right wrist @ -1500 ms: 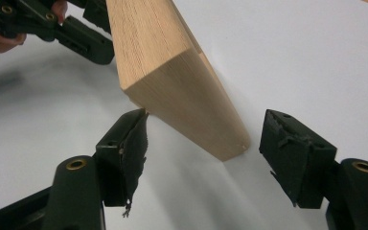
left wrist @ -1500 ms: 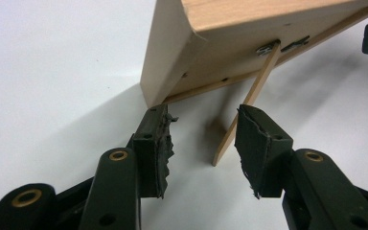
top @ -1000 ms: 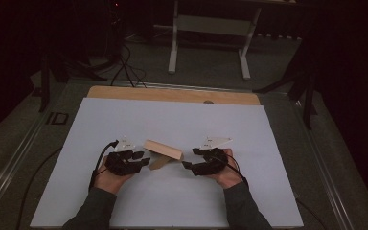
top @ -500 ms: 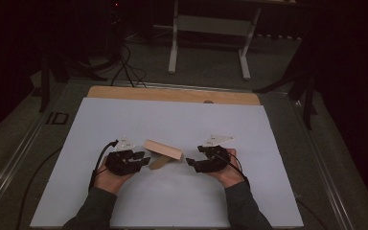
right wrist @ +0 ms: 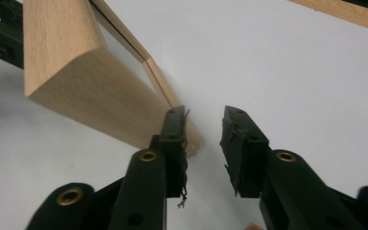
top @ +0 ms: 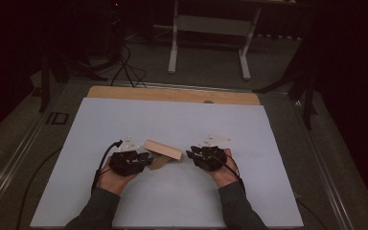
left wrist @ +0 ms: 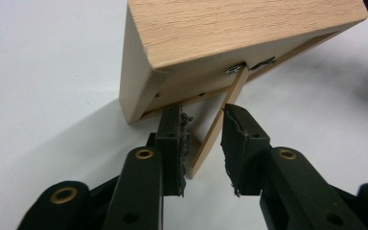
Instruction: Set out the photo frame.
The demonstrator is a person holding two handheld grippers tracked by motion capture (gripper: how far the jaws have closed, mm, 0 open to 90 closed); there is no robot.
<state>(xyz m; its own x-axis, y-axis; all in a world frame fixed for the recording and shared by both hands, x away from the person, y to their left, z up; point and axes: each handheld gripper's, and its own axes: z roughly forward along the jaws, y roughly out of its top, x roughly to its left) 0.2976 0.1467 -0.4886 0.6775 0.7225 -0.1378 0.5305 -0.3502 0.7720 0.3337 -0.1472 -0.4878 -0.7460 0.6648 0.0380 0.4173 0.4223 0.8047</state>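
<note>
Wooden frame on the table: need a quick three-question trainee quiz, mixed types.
1. True or false: the right gripper has the wooden frame clamped between its jaws.
2. What lies between the jaws of the left gripper? A) a cable B) the frame's wooden strut C) a screwdriver
3. Fill in: the frame stands on a ____ sheet.

Key:
1. False. Its jaws have just been closing, but nothing is between them and the frame sits beside one jaw.
2. B. The jaws have just been closing around it.
3. White.
</note>
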